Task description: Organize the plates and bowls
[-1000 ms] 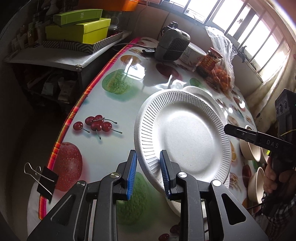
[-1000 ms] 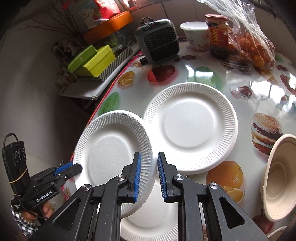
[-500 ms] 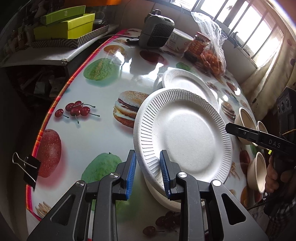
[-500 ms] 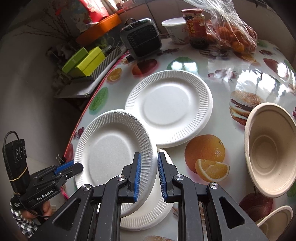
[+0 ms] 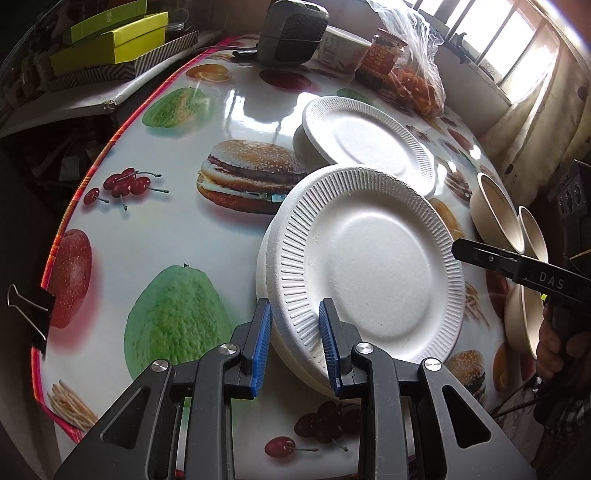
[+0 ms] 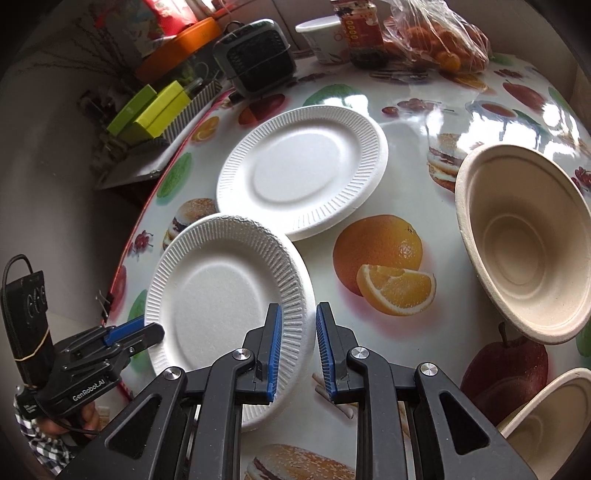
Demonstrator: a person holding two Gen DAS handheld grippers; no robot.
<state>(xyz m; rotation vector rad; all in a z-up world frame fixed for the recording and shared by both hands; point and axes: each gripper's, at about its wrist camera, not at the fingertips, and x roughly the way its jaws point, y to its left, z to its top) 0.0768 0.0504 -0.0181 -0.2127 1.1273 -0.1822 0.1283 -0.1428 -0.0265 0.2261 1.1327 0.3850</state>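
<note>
- The left tool (image 5: pixel 295 343) is almost closed. Its blue pads pinch the near rim of the held plate (image 5: pixel 369 266), one pad above the rim and one below.
- The right tool (image 6: pixel 298 332) is also almost closed. The opposite rim of the same plate sits between its pads, so the plate is carried from two sides.
- The held plate is white with a ribbed rim. It is slightly tilted and sits over the near part of the table (image 5: pixel 221 243).
- Directly under it lies the lower plate (image 5: pixel 264 266), also white. Only a thin edge of it shows at the left side. Whether the two plates touch, I cannot tell.
- The far plate (image 6: pixel 303 170) lies flat on the table just behind the held plate. In the left wrist view the rim of the held plate overlaps its near edge.
- A beige bowl (image 6: pixel 517 240) stands to the right of the plates, apart from them, and a second bowl (image 6: pixel 546 417) is nearer, at the lower right corner.
- At the far end of the table are a dark small fan (image 5: pixel 291 29), a jar (image 5: pixel 384 55) and a plastic bag (image 5: pixel 417 81) with orange fruit.
</note>
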